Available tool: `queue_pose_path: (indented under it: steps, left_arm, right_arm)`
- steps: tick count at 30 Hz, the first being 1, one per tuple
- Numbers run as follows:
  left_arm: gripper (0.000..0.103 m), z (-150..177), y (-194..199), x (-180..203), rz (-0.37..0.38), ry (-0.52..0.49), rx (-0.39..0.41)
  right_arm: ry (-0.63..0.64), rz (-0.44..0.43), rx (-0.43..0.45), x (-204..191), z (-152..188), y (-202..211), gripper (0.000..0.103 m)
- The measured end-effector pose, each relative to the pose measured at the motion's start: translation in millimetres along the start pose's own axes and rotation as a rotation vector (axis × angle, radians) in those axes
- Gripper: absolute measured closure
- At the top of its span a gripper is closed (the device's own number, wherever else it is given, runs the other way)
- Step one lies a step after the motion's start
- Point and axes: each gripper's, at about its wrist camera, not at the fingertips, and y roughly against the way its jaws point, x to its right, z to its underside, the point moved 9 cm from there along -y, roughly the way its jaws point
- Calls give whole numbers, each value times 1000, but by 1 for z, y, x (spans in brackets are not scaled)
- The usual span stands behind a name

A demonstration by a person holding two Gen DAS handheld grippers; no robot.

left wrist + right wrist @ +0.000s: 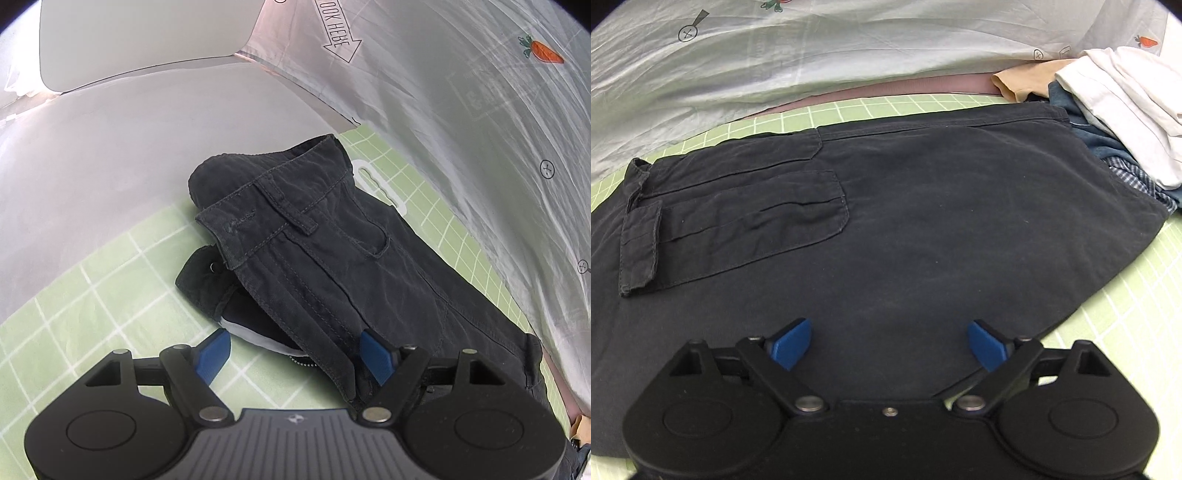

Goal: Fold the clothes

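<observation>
Dark trousers [332, 258] lie on a green grid mat [92, 314], filling the centre of the left wrist view, waistband toward the upper middle of the frame and a belt loop showing near the centre. The fly side is flipped over, baring a pale lining at lower centre.

The left gripper [295, 350] sits at the bottom of that frame with its blue fingers [212, 354] spread wide — one over bare mat, the other over the cloth's edge, nothing clamped between them.

In the right wrist view the trousers [905, 221] spread across nearly the whole frame, a flapped cargo pocket [738, 229] at left. The right gripper [890, 343] hovers at the bottom, its jaws wide apart over the cloth, gripping nothing; whether the tips touch the cloth cannot be told.

A heap of other clothes [1126, 110] — white, beige, denim, checked — lies at the upper right, touching the trousers' edge. A pale printed sheet [775, 66] runs along the top.
</observation>
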Motion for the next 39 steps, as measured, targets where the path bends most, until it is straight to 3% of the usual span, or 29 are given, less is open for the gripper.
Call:
queue_pose_path:
  steps: [9,13,14,15,16,18,21,27,33,39]
  left_arm:
    - [22,-16,-23,13,21,32,-4]
    - [23,-19,-32,19,-12,24,12]
    - [30,-19,-34,20,-26,14,15]
    - [45,-19,-34,21,-31,-5,29]
    - [51,-19,-34,22,-36,-24,44]
    - [75,-20,-28,28,6,-45,72]
    - [82,-22,-12,41,27,-91,115]
    - [84,-17,30,86,63,-251,244]
    - [85,21,64,150,120,-453,345]
    - [85,103,64,218,171,-625,324]
  right_arm:
    - [-37,-13,-3,4,7,-3,3]
    - [-41,-19,-5,5,6,-3,3]
    - [-42,-20,-5,5,6,-3,2]
    - [-41,-20,-5,5,6,-3,2]
    - [-41,-20,-5,5,6,-3,2]
    - [-40,-21,-5,5,6,-3,2]
    - [-45,-23,-16,6,5,-3,3]
    - [-42,-30,-2,17,6,12,12]
    - [-69,-18,31,59,6,26,13]
    - [-110,1,30,120,7,26,13]
